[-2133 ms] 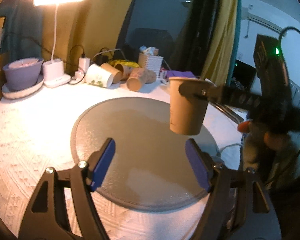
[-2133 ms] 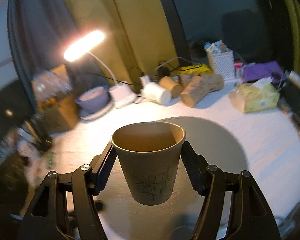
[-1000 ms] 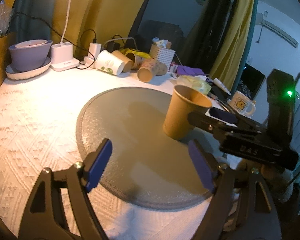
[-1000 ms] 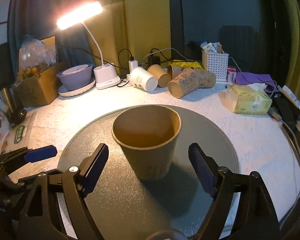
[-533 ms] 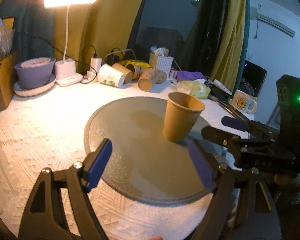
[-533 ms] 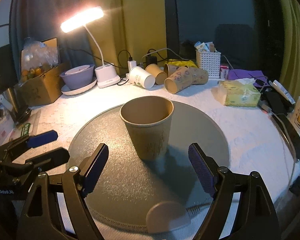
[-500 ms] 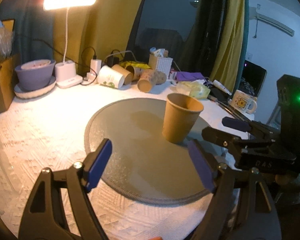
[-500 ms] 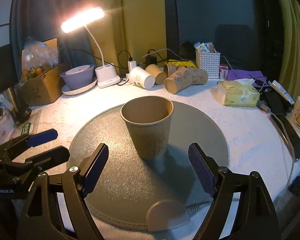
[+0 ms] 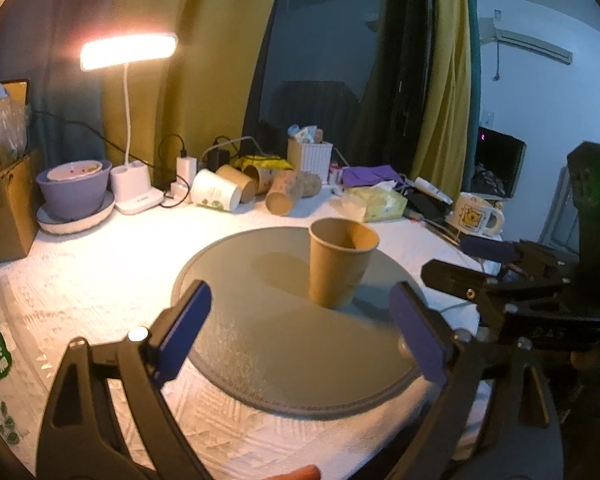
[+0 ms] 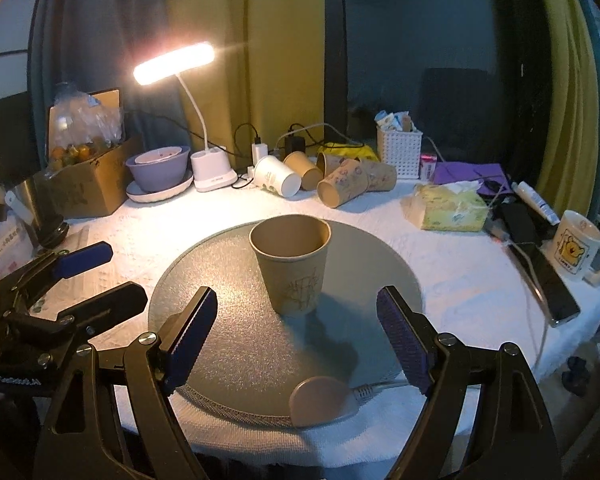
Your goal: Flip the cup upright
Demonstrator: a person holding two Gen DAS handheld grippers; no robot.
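A brown paper cup (image 9: 340, 266) stands upright, mouth up, on the round grey mat (image 9: 260, 360); it also shows in the right wrist view (image 10: 291, 265) on the mat (image 10: 228, 344). My left gripper (image 9: 300, 332) is open and empty, well back from the cup. My right gripper (image 10: 298, 340) is open and empty, also back from the cup. Each gripper shows at the edge of the other's view, the right one (image 9: 500, 276) and the left one (image 10: 76, 280).
Several paper cups (image 10: 324, 180) lie on their sides at the back of the white table. A lit desk lamp (image 10: 204, 120), a purple bowl (image 10: 158, 170), a cardboard box (image 10: 88, 184), a tissue pack (image 10: 448, 206), a mug (image 10: 580, 246) and a phone (image 10: 548, 280) ring the mat.
The right gripper set the cup down on the mat, opened and drew back. Both grippers have pulled away from the cup and risen a little.
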